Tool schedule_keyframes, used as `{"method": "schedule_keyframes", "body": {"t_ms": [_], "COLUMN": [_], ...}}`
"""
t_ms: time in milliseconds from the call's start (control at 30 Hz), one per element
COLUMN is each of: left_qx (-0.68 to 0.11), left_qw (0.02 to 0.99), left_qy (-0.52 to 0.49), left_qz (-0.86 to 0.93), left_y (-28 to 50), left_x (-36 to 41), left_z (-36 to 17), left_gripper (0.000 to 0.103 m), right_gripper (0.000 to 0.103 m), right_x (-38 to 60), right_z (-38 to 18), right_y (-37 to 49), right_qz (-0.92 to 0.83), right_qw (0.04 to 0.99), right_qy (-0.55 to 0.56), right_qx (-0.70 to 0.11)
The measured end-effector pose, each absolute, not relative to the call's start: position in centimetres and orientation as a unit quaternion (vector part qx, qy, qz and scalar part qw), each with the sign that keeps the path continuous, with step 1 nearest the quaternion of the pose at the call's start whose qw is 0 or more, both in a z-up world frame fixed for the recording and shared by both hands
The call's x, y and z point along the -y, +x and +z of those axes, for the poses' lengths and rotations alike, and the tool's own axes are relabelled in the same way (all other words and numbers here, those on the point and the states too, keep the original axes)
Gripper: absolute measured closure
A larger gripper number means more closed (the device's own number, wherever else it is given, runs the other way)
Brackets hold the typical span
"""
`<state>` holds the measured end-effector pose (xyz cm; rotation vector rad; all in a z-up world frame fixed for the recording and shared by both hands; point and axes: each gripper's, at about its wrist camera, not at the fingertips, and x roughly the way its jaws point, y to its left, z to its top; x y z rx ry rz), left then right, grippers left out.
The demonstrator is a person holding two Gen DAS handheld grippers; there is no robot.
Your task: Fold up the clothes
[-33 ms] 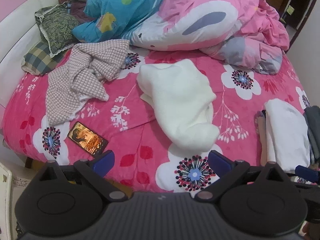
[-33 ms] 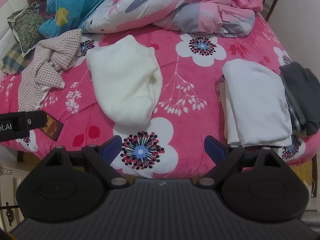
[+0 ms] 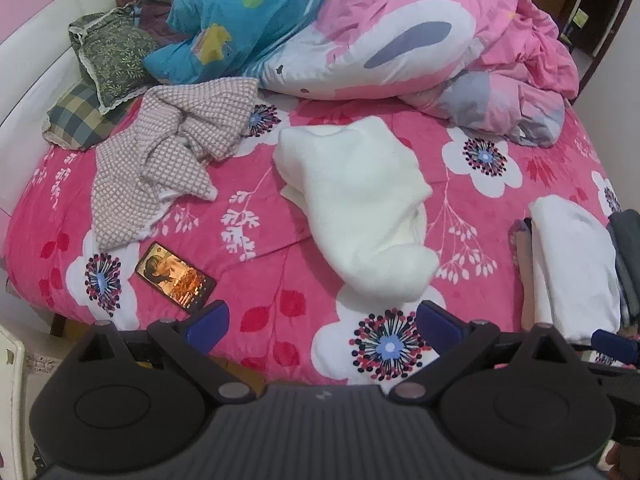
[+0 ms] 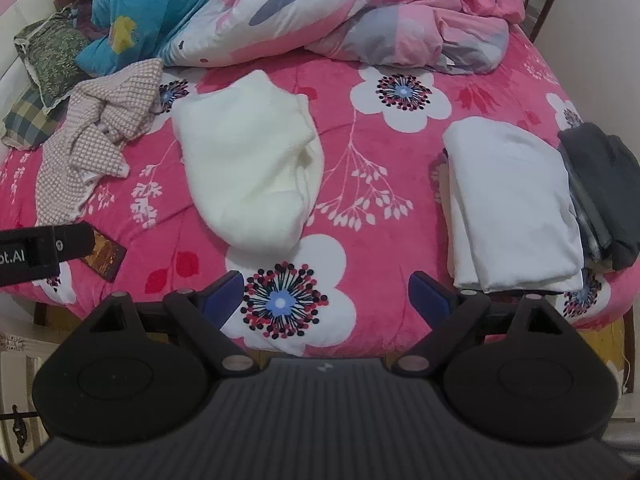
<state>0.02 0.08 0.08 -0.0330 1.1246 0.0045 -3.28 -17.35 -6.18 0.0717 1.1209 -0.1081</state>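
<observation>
A cream fleece garment (image 3: 360, 208) lies loosely folded in the middle of the pink flowered bed (image 3: 280, 280); it also shows in the right wrist view (image 4: 248, 160). A crumpled checked garment (image 3: 168, 152) lies to its left (image 4: 100, 128). A folded white garment (image 4: 512, 200) and a dark folded stack (image 4: 604, 192) sit at the right edge. My left gripper (image 3: 320, 320) is open and empty above the bed's near edge. My right gripper (image 4: 326, 292) is open and empty, short of the cream garment.
A phone (image 3: 175, 277) with a lit screen lies near the bed's front left. A bunched pink duvet (image 3: 420, 40), a blue pillow (image 3: 240, 20) and small cushions (image 3: 108, 56) fill the back. The left gripper's body (image 4: 40, 248) juts in at the left.
</observation>
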Motion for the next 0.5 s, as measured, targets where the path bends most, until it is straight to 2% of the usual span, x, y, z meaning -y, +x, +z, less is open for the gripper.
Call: {"method": "schedule_keyframes", "body": {"t_ms": [500], "left_qx": [-0.542], "left_qw": [0.840], "left_qy": [0.003], "left_qz": [-0.009], "left_y": [0.27], "left_x": [-0.14], "left_z": [-0.21], "left_gripper": [0.003], "right_gripper": [0.014], "right_x": [17.13], "right_z": [-6.30], "right_y": [-3.24], "right_qz": [-0.064], "right_qw": [0.843], "right_qy": [0.035], "right_qx": [-0.532]}}
